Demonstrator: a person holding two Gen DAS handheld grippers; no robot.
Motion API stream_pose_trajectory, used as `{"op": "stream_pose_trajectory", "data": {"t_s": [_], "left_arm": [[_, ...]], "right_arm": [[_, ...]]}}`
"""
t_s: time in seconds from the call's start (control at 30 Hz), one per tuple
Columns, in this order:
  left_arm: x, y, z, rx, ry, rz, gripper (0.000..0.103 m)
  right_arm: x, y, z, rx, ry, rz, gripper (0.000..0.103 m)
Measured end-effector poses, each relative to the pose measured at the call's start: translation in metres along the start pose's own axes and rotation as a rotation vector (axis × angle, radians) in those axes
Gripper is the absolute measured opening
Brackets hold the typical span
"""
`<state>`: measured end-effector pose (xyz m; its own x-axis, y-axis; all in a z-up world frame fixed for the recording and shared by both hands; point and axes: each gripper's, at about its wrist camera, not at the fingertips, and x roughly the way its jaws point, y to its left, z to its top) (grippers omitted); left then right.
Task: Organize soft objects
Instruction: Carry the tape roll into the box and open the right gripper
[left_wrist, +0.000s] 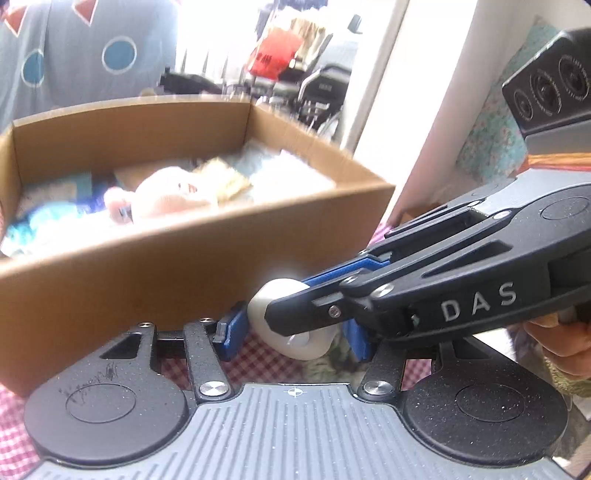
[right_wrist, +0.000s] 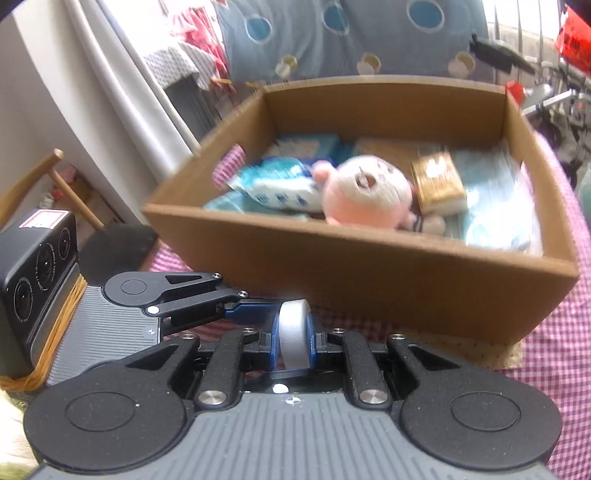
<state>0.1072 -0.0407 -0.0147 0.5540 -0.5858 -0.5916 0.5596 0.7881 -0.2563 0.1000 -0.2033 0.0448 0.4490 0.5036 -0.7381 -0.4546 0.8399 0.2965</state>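
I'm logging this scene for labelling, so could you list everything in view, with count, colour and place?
Cardboard box: one, brown, on the cloth.
Plush toy: one, pink and white, inside the box.
Gold packet: one, in the box right of the toy.
Soft packs: several, blue and white, in the box; exact count unclear.
Checked cloth: one, red and white, under the box.
Tape roll: one, white, in front of the box.
Right gripper: black with blue pads, shut on the tape roll.
Left gripper: same colours, open around the roll.
Hand: behind the right gripper.
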Motion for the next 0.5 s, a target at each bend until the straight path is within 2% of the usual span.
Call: {"op": "stream_pose_trajectory", "data": {"t_s": [0.1, 0.17, 0.23, 0.33, 0.4, 0.5], "left_arm": [[-0.024, -0.004, 0.007, -0.009, -0.051, -0.005, 0.061], [-0.036, -0.003, 0.011, -0.022, -0.09, -0.005, 0.071], [-0.043, 0.001, 0.015, -0.037, -0.123, 0.0, 0.074], [-0.047, 0.009, 0.019, -0.067, -0.139, 0.016, 0.079], [-0.048, 0.016, 0.018, -0.098, -0.141, 0.024, 0.083], [-0.052, 0.026, 0.016, -0.135, -0.143, 0.021, 0.091]], "right_arm": [[-0.025, 0.008, 0.008, -0.014, -0.061, 0.012, 0.016], [-0.042, 0.011, 0.017, -0.018, -0.104, 0.025, 0.016], [-0.056, 0.011, 0.029, -0.025, -0.146, 0.032, 0.016], [-0.069, 0.004, 0.053, -0.033, -0.186, 0.036, 0.016], [-0.066, -0.009, 0.072, -0.018, -0.178, 0.034, 0.016], [-0.042, -0.039, 0.101, 0.043, -0.088, 0.024, 0.016]]}}
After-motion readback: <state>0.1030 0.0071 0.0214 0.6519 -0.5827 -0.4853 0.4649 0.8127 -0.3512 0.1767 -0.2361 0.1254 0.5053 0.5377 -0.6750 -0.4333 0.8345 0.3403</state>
